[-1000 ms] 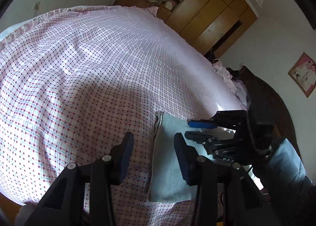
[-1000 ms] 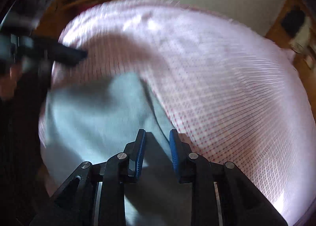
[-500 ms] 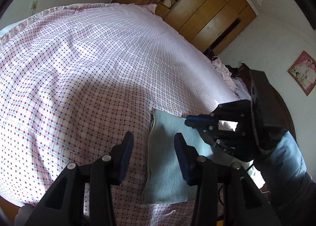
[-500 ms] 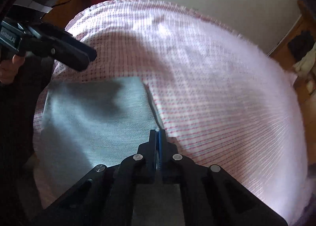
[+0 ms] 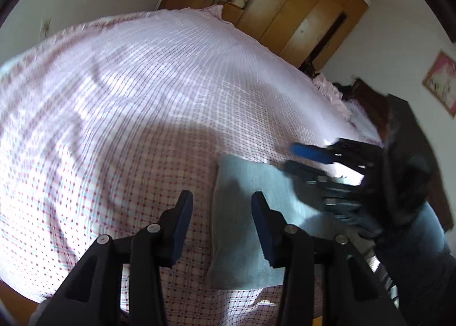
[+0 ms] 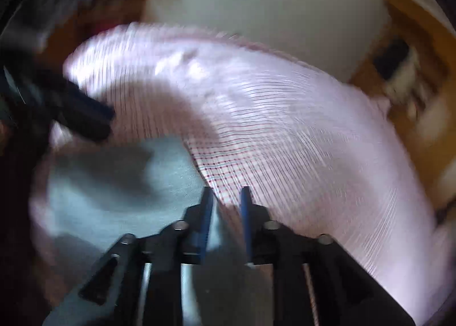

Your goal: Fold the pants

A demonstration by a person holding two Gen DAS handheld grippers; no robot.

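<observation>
The grey-blue pants (image 5: 245, 212) lie folded into a flat rectangle near the front edge of the checked bed (image 5: 142, 115). My left gripper (image 5: 221, 209) is open and empty, held above the bed over the folded pants' left edge. My right gripper (image 5: 296, 160) shows in the left wrist view over the pants' far right corner, jaws apart. In the blurred right wrist view the right gripper (image 6: 226, 203) is open over the pants' (image 6: 119, 189) right edge, with nothing between its fingers. The left gripper (image 6: 94, 118) appears there at the left.
A pink and white checked cover spreads over the whole bed (image 6: 285, 140). Wooden wardrobes (image 5: 287, 15) stand beyond the bed's far end with clothes hanging. A dark headboard (image 5: 370, 103) and a framed picture (image 5: 440, 85) are on the right wall.
My right gripper was shut half a second ago and has opened, moving fast so its view blurs. The left gripper stays open and has drifted slightly. The folded pants lie as before.
</observation>
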